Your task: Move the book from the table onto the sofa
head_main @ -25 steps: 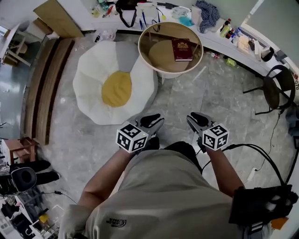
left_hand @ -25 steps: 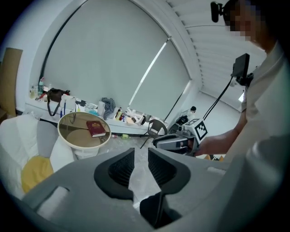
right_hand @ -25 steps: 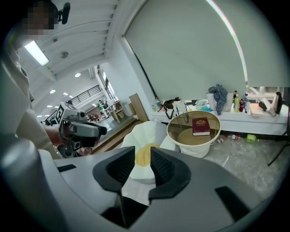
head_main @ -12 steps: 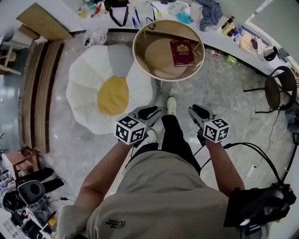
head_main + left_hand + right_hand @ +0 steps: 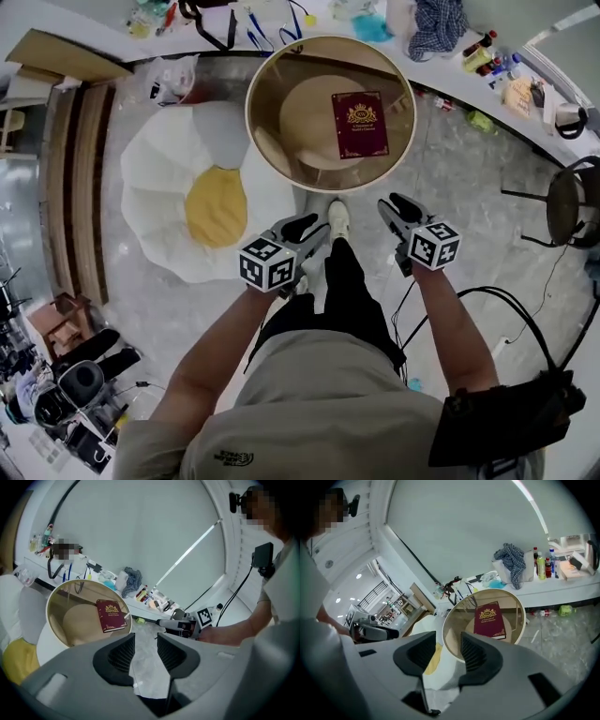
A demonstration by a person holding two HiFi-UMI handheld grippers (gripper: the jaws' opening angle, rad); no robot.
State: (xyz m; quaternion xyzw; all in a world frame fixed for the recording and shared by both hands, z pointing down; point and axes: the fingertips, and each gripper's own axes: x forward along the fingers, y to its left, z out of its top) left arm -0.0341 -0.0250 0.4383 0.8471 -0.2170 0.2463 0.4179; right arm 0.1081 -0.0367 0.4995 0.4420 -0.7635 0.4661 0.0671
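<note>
The book (image 5: 359,124) lies flat on the round table (image 5: 281,75), right of its middle. The sofa (image 5: 155,202) sits on the floor just left of the table, and in the head view the table's rim overlaps its edge. Behind both runs a long counter (image 5: 448,75) crowded with small items. A chair (image 5: 570,199) stands well apart to the right.

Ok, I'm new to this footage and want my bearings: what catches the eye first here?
The fried-egg-shaped sofa, white with a yellow centre, sprawls on the floor at left. Beside it, a dark red book lies on the round table. The left gripper and right gripper hang short of the table, jaws opening, nothing between them.
</note>
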